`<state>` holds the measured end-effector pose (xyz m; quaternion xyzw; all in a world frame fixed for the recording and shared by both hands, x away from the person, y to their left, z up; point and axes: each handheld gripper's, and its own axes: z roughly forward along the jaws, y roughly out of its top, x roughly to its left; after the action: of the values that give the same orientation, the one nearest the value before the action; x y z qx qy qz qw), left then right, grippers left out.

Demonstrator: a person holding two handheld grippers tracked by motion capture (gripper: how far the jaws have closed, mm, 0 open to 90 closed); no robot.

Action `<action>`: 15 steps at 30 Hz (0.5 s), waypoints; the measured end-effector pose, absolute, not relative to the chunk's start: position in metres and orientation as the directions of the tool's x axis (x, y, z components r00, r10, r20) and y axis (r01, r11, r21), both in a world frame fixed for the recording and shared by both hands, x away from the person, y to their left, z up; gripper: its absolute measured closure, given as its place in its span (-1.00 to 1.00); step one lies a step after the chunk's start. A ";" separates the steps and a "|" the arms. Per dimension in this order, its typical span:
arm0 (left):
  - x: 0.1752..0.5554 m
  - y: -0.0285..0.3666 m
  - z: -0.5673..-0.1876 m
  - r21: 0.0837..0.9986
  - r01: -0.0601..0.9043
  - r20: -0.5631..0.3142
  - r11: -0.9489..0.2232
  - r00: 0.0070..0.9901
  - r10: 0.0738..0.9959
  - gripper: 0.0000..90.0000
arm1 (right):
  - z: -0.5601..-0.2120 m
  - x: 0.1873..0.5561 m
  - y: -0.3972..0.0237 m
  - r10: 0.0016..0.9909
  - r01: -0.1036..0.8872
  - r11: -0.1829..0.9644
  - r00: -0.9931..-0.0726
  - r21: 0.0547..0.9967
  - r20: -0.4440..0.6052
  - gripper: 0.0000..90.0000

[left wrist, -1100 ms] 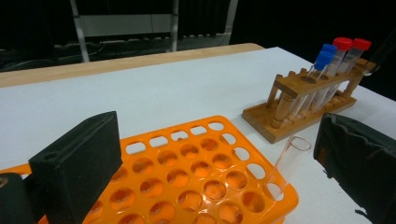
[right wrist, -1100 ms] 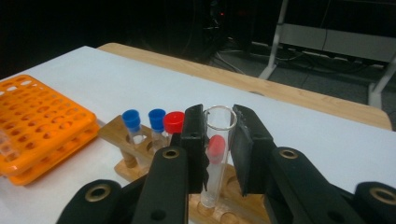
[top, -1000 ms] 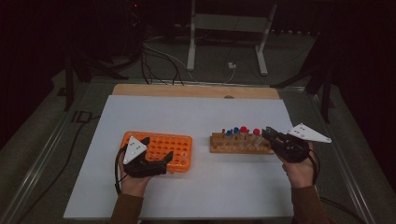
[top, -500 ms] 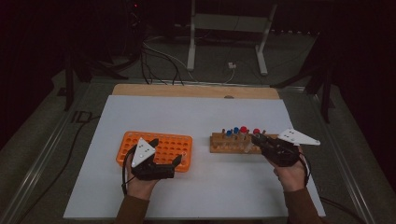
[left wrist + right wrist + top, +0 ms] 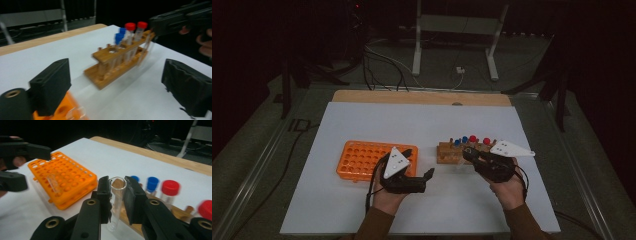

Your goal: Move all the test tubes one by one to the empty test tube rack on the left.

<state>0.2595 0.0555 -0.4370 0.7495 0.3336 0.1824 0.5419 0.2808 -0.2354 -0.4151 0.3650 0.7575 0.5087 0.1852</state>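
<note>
My right gripper [image 5: 117, 187] is shut on a clear uncapped test tube [image 5: 115, 207], held upright in front of the wooden rack [image 5: 452, 152]. That rack holds blue-capped [image 5: 152, 182] and red-capped tubes [image 5: 170, 188]. In the high view the right gripper [image 5: 468, 152] points left at the rack's front. My left gripper [image 5: 426, 180] sits just right of the orange rack [image 5: 362, 160] and points toward the wooden rack [image 5: 117, 62]. Its jaws have just been closing a little, with nothing between them. Another clear tube [image 5: 53, 183] stands in the orange rack [image 5: 65, 182].
Both racks stand on a white sheet [image 5: 422, 120] over a wooden tabletop [image 5: 422, 97]. White sheet lies bare behind the racks and along the front edge. Cables and a metal stand [image 5: 454, 45] are on the dark floor beyond the table.
The left gripper has moved right, off the orange rack toward the table's middle. The right gripper has moved left and nearer, along the front of the wooden rack.
</note>
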 end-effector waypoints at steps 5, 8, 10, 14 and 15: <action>0.259 0.029 -0.439 0.930 0.288 -0.066 -0.227 0.740 0.670 -0.63 | -0.417 0.277 -0.222 0.716 0.366 0.227 -0.691 0.903 0.100 0.69; 0.259 0.017 -0.443 0.924 0.282 -0.044 -0.260 0.752 0.658 -0.44 | -0.416 0.275 -0.217 0.702 0.363 0.227 -0.704 0.904 0.107 0.69; 0.259 0.012 -0.446 0.922 0.278 -0.039 -0.270 0.760 0.648 -0.30 | -0.415 0.274 -0.214 0.695 0.359 0.226 -0.711 0.906 0.109 0.69; 0.260 0.005 -0.450 0.922 0.272 -0.039 -0.274 0.772 0.634 -0.05 | -0.415 0.273 -0.213 0.689 0.360 0.226 -0.716 0.905 0.112 0.69; 0.260 0.004 -0.451 0.921 0.273 -0.038 -0.278 0.772 0.634 0.01 | -0.415 0.273 -0.212 0.686 0.363 0.225 -0.718 0.904 0.118 0.69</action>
<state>0.2603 0.0039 -0.4507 0.7807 0.2908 0.1716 0.5259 0.2729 -0.2123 -0.4154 0.3419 0.7670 0.5204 0.1551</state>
